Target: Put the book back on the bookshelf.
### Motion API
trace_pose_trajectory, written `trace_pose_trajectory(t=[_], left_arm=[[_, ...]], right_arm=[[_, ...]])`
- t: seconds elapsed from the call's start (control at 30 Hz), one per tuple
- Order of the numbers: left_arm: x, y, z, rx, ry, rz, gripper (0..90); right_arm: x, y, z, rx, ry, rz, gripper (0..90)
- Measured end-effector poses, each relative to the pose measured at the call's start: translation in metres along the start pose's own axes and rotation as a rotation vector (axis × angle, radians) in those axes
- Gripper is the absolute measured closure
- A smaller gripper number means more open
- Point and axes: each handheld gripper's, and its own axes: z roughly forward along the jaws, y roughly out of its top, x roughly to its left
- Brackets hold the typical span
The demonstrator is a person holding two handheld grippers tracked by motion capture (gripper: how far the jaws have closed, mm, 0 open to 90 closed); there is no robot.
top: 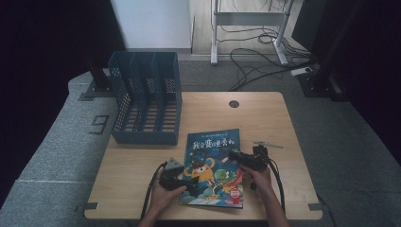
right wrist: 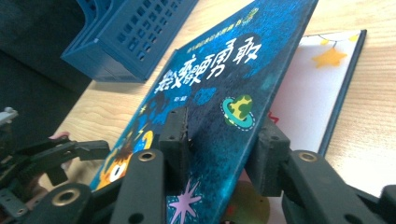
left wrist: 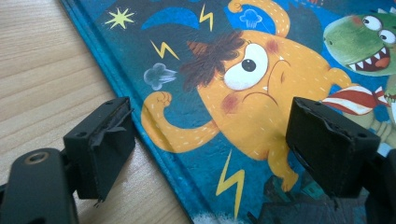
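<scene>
My right gripper (right wrist: 219, 154) has its fingers (right wrist: 175, 140) clamped on the front cover of the picture book (top: 213, 165), lifting it off the first page. My left gripper (left wrist: 210, 144) stands wide open astride the book's spine edge. The book lies on the counter (top: 265, 118) near the blue file rack (top: 146, 106).

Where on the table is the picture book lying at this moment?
In the high view, the picture book lies near the table's front edge, between the left gripper and right gripper, in front of the blue file rack.
</scene>
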Motion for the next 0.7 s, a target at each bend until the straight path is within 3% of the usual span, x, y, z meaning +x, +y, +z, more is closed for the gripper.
trace_pose_trajectory(t=[0.23, 0.4, 0.7], left_arm=[[0.0008, 0.0002, -0.0007, -0.004, -0.014, -0.006, 14.9], [0.0008, 0.0002, -0.0005, -0.004, -0.013, -0.008, 14.7], [0.0025, 0.0006, -0.0036, -0.016, -0.029, -0.013, 14.9]], right_arm=[[0.0027, 0.0022, -0.0043, -0.014, 0.027, -0.007, 65.2], [0.0033, 0.0004, -0.001, 0.016, 0.041, -0.001, 64.1], [0.0054, 0.0033, -0.0049, -0.026, 0.112, 0.01, 71.7]])
